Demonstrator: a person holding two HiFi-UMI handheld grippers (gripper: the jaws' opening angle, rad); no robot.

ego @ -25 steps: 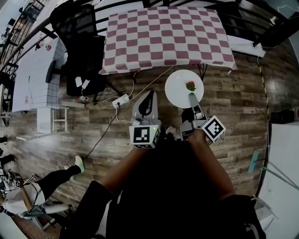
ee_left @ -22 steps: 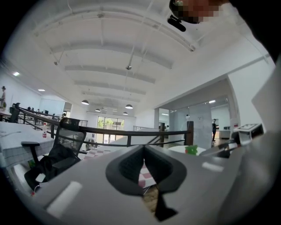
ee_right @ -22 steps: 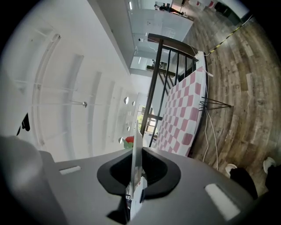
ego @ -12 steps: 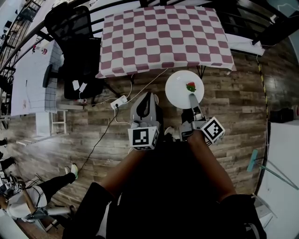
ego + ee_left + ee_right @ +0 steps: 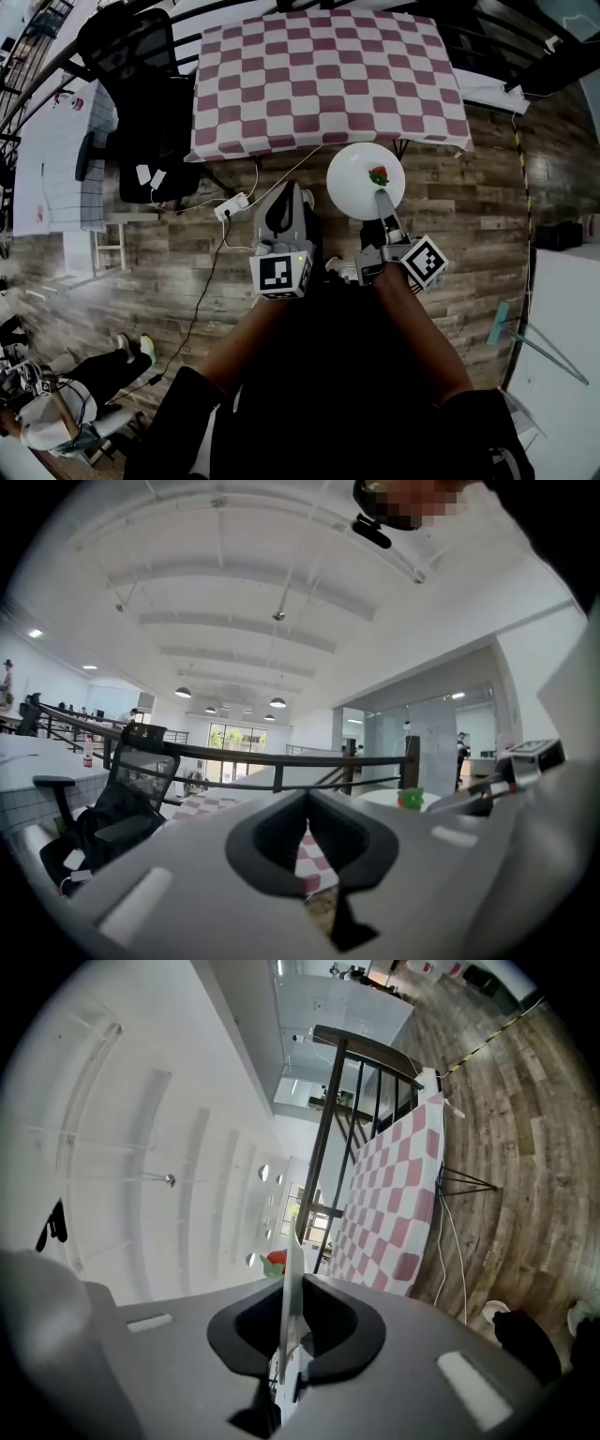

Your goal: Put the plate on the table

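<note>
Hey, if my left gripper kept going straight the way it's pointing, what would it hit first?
Most likely the near edge of the checkered table. The left gripper aims at its cloth, with only wooden floor showing below that line. Depth is hard to judge.

Checked-cloth table, red and white, plank floor carrying white power strip and black chair

Round white plate bearing a red-green item, held level beside checkered table.
</note>
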